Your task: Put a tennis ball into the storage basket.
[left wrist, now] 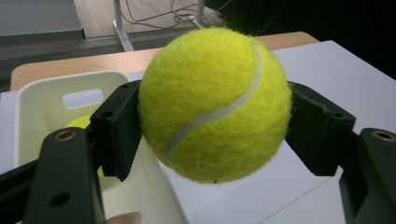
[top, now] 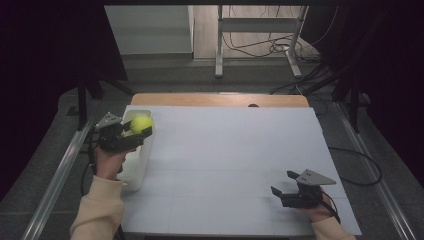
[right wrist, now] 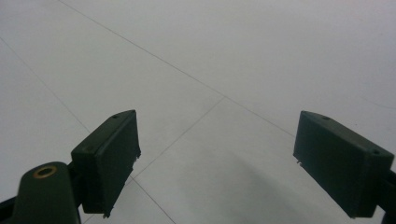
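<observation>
The tennis ball [left wrist: 212, 105] is sitting squarely between the 2 black jaws of the left gripper [left wrist: 212, 135], which are pressing on its left and right flanks and holding it clear of any surface. Its white seam is curving across the side facing the camera. In the high view the same tennis ball [top: 141, 123] is hanging over the far end of the white bin [top: 145, 155], roughly above its right rim, at the left edge of the counter [top: 230, 165]. Inside the bin, a second yellow ball [left wrist: 81, 122] is lying low behind the left jaw, partly hidden. The person's left hand [top: 109, 161] is gripping the tool from the near side, its cream sleeve [top: 97, 210] coming in from the bottom. Well apart, at the near right of the counter, the right gripper [top: 283, 182] is resting with its jaws spread wide and nothing between them, pointing left across the bare white surface.
</observation>
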Tool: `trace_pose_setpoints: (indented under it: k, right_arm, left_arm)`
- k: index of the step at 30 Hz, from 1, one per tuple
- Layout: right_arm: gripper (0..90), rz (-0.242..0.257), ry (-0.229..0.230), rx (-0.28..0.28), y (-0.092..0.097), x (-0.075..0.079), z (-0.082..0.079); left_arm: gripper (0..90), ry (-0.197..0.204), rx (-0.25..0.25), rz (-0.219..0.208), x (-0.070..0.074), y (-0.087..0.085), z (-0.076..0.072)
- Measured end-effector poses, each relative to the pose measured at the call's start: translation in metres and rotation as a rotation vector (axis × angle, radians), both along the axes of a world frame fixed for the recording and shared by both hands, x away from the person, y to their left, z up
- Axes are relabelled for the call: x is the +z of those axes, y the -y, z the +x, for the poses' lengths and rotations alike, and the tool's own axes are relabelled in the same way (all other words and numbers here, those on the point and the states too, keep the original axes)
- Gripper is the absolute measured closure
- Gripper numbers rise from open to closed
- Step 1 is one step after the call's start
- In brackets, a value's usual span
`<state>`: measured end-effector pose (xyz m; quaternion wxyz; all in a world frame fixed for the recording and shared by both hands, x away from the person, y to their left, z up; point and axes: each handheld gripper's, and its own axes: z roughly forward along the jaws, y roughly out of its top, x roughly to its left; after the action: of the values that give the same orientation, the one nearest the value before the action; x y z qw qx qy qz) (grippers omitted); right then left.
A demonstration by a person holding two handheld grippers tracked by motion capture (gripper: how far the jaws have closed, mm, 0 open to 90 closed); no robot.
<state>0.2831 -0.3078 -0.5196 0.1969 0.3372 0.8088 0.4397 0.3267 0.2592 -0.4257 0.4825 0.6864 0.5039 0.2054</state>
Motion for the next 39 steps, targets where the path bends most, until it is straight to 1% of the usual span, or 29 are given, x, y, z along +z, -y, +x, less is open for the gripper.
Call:
trace_pose_setpoints:
  k: [7,8,9,14,20,22,27,28,31,35,39]
  right_arm:
    - [14.6,-0.003,-0.001,0.000,0.000,0.000,0.000]
    - [14.6,-0.003,-0.001,0.000,0.000,0.000,0.000]
    - [14.6,-0.004,-0.001,0.000,0.000,0.000,0.000]
    - [14.6,-0.004,-0.001,0.001,0.000,0.000,0.000]
    - [14.6,-0.004,-0.001,0.001,0.000,0.000,0.000]
    - [14.6,-0.004,-0.002,0.001,0.000,0.000,0.000]
    - [14.6,-0.003,-0.001,0.002,-0.001,0.000,0.000]
    - [14.6,-0.003,-0.001,0.001,-0.001,0.000,0.000]
    - [14.6,-0.005,-0.002,0.001,0.000,0.000,0.000]
    - [14.6,-0.005,-0.002,0.002,0.000,0.000,0.000]
    - [14.6,-0.004,-0.002,0.002,-0.001,0.000,0.000]
  left_arm:
    - [26.8,-0.007,0.047,-0.001,-0.001,-0.013,-0.001]
    - [26.8,-0.007,0.047,-0.001,-0.001,-0.013,-0.001]
    - [26.8,-0.011,0.059,0.001,-0.002,-0.016,-0.001]
    - [26.8,-0.021,0.078,-0.004,-0.004,-0.023,-0.001]
    - [26.8,-0.037,0.099,0.003,-0.006,-0.031,-0.002]
    - [26.8,-0.040,0.103,0.012,-0.007,-0.031,-0.002]
    - [26.8,-0.063,0.111,0.046,-0.009,-0.030,0.000]
    - [26.8,-0.063,0.111,0.046,-0.009,-0.030,0.000]
    - [26.8,-0.092,0.115,0.066,-0.011,-0.030,0.002]
    - [26.8,-0.121,0.116,0.081,-0.015,-0.030,0.004]
    - [26.7,-0.168,0.105,0.108,-0.020,-0.027,0.008]
